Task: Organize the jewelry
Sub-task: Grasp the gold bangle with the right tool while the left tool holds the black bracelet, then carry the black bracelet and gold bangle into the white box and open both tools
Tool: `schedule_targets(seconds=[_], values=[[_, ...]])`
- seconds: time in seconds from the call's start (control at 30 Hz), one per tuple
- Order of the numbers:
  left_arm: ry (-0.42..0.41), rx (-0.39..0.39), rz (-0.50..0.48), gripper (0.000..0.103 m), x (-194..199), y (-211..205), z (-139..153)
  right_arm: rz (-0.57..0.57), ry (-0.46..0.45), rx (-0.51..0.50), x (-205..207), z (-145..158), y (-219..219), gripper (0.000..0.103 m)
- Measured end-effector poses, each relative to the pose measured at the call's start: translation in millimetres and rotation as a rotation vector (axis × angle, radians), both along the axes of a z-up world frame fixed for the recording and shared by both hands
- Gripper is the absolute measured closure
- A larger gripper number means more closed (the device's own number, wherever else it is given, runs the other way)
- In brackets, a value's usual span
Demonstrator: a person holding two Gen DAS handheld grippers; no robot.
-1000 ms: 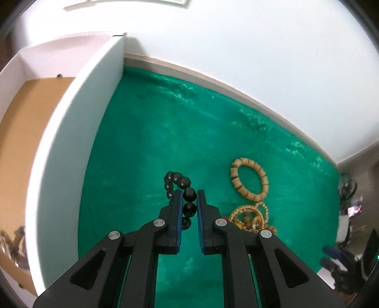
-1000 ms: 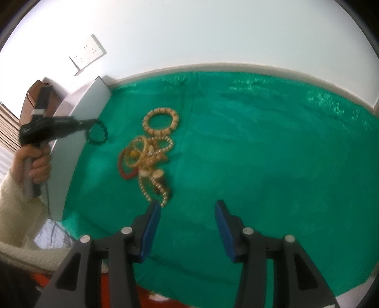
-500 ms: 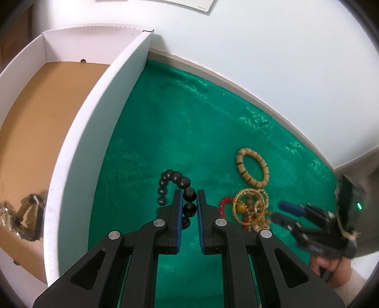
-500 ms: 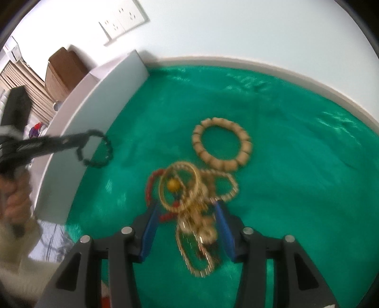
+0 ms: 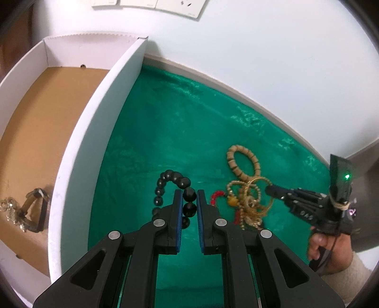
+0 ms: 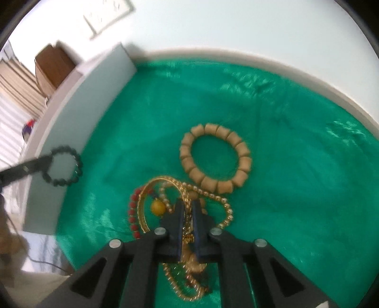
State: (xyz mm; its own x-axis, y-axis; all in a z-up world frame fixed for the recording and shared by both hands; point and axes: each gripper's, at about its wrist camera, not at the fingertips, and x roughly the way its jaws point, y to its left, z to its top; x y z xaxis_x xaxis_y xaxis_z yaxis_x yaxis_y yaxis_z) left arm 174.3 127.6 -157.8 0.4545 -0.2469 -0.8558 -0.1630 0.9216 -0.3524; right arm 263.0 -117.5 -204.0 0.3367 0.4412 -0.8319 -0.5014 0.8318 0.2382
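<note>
My left gripper point(image 5: 189, 196) is shut on a black bead bracelet point(image 5: 174, 178) and holds it above the green cloth, close to the white box wall point(image 5: 94, 132). My right gripper point(image 6: 188, 208) is shut on a tangle of gold chains and bangles point(image 6: 180, 189) lying on the cloth. A red bead strand point(image 6: 132, 213) and a yellow bead point(image 6: 158, 207) are part of the pile. A tan wooden bead bracelet point(image 6: 215, 158) lies flat just beyond it. The black bracelet also shows in the right wrist view point(image 6: 62, 165).
The white box has a brown cardboard floor point(image 5: 35, 123) with a metal jewelry piece point(image 5: 26, 213) inside. The green cloth point(image 5: 180, 132) runs to a white wall with sockets point(image 5: 151, 4). A brown cabinet point(image 6: 54, 66) stands behind the box.
My right gripper moved forward onto the gold pile and closed on it. My left gripper carried the black bracelet up and back, so more of the box interior shows.
</note>
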Motion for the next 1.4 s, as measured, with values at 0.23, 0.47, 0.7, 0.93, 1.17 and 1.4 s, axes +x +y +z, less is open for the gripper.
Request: schedule_targets(seconds=[0.23, 0.47, 0.7, 0.93, 1.17, 1.4], values=[[-0.068, -0.051, -0.008, 0.094, -14.6, -6.6, 38.2, -0.008, -0.048, 0.056, -16.9, 41.0, -15.6, 0.096], [-0.108, -0.076, -0.005, 0.094, -21.2, -4.1, 67.3, -0.001, -0.057, 0.126, -19.5, 68.4, -26.6, 0.096], [-0.118, -0.076, 0.018, 0.094, -27.7, 3.1, 74.2, -0.057, 0.112, 0.337, 6.2, 82.6, -51.5, 0.096], [-0.194, -0.093, 0.048, 0.094, -52.9, 17.5, 106.4, -0.024, 0.091, 0.289, 18.5, 102.2, -31.7, 0.096], [-0.303, -0.12, 0.14, 0.094, -87.7, 64.3, 161.4, 0.176, 0.053, 0.28, 5.6, 133.2, 56.7, 0.096], [-0.312, -0.029, 0.297, 0.094, -102.2, 128.7, 170.6, 0.385, 0.0, 0.282, -5.4, 153.7, 169.0, 0.096]])
